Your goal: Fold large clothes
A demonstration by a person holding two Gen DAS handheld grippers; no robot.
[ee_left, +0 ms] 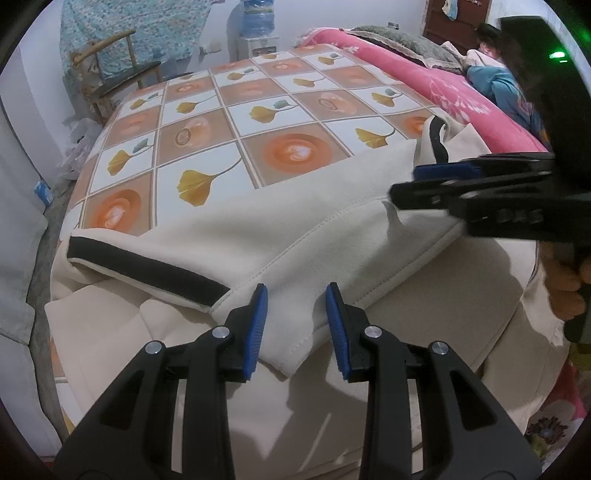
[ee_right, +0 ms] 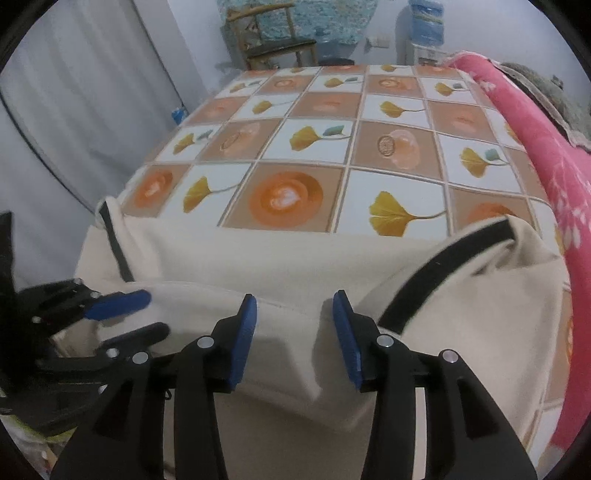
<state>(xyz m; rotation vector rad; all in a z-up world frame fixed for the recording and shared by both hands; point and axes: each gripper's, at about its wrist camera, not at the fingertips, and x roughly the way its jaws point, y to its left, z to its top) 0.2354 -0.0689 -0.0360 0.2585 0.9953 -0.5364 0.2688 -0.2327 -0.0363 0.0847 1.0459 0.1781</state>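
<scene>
A cream garment [ee_left: 295, 229] with black trim [ee_left: 147, 269] lies across the near edge of the table and hangs over its front. My left gripper [ee_left: 297, 325] is open, its blue pads either side of a folded hem corner without pinching it. From the right wrist view it [ee_right: 157, 312] comes in low on the left over the same cloth. My right gripper [ee_right: 295, 332] is open too, with a raised fold of cream fabric between its pads. It shows in the left wrist view [ee_left: 404, 182] at the right, over the garment's far edge. A black band [ee_right: 443, 266] runs diagonally beside it.
The table wears a checked cloth [ee_left: 229, 122] with leaf and orange circle prints. A pink bed cover [ee_left: 424, 81] lies along its right side, with a person lying at the far right. A wooden chair [ee_left: 110, 74] and a water dispenser [ee_left: 258, 26] stand behind.
</scene>
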